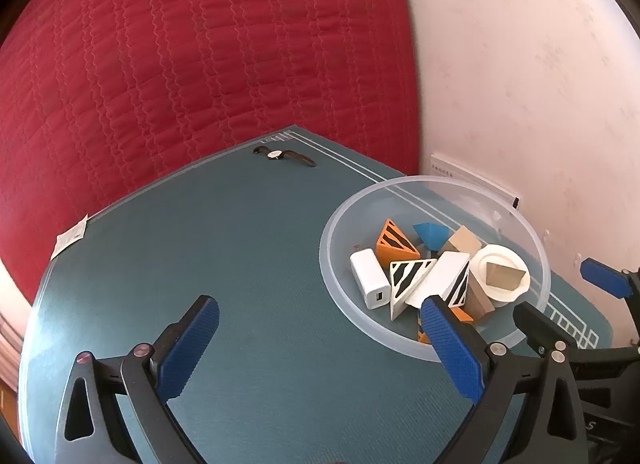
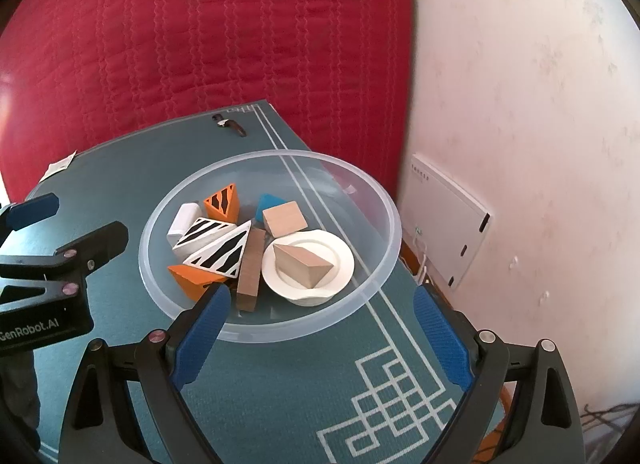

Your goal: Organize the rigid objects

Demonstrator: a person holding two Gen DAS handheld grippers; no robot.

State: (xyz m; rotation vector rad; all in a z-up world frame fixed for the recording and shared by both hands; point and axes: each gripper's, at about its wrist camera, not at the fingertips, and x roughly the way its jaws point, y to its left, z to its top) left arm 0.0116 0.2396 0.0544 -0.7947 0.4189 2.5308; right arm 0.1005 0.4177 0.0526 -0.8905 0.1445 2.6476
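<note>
Both sets of fingers spread wide, empty, flanking clear bowl of blocks mid-desk. Wristwatch alone at twelve o'clock: reach with left gripper, pinch across strap, lift level

A clear plastic bowl stands upright at the centre of the right wrist view, holding a jumble of pieces: a white charger block at its left, two white zebra-striped wedges lying across an orange wedge, an orange striped wedge, a blue piece, a pale wooden cube, a dark wooden bar, and a white round lid carrying a wooden wedge. A wristwatch lies flat above the bowl, well apart
</note>
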